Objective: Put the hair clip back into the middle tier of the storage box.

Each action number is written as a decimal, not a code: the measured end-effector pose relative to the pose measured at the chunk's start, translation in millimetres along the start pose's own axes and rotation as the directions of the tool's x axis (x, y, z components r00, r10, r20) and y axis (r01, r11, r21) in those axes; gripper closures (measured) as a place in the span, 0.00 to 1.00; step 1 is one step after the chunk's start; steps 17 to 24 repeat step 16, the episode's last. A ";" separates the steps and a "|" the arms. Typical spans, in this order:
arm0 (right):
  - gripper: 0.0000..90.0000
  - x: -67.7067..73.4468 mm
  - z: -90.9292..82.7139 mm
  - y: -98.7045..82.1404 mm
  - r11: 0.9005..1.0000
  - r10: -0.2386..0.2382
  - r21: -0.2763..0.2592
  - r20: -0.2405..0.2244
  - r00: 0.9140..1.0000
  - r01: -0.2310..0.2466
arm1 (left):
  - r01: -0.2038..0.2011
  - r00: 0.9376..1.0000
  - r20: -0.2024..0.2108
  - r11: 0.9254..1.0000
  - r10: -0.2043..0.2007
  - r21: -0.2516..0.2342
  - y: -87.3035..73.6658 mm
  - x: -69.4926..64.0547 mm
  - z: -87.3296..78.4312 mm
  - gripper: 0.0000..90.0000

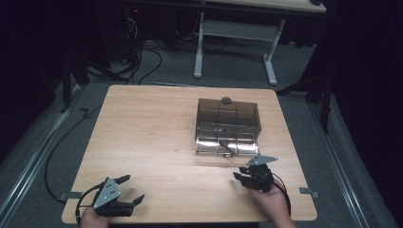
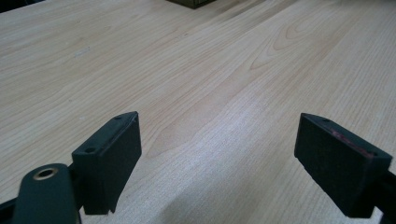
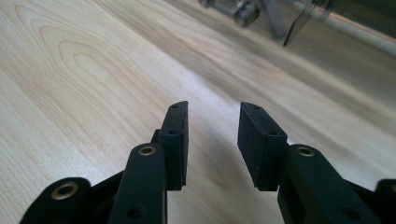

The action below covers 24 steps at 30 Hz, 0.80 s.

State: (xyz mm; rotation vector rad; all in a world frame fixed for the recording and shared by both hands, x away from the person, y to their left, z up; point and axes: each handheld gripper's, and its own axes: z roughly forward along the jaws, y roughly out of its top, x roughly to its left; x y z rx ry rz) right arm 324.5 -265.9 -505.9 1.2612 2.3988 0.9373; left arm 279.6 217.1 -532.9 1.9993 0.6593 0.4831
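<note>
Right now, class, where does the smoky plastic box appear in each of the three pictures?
High view: the box stands right of the table's middle, beyond the right gripper.
Left gripper view: one dark corner at the top edge.
Right gripper view: its clear lower front at the top edge.
Shared landmark: the wooden table.

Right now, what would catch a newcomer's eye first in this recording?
The smoky translucent box with a dark knob on its lid, sitting right of centre on the wooden table. Then the two hand-held tools near the front edge: the left gripper spread wide, the right gripper just before the box, narrowly open.
</note>
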 end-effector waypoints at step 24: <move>0.66 7.1 -2.6 -33.0 0.981 -0.003 -0.192 0.001 1.000 0.003 | 0.000 1.000 -0.015 1.000 0.000 -0.001 0.0 -0.7 0.1 0.17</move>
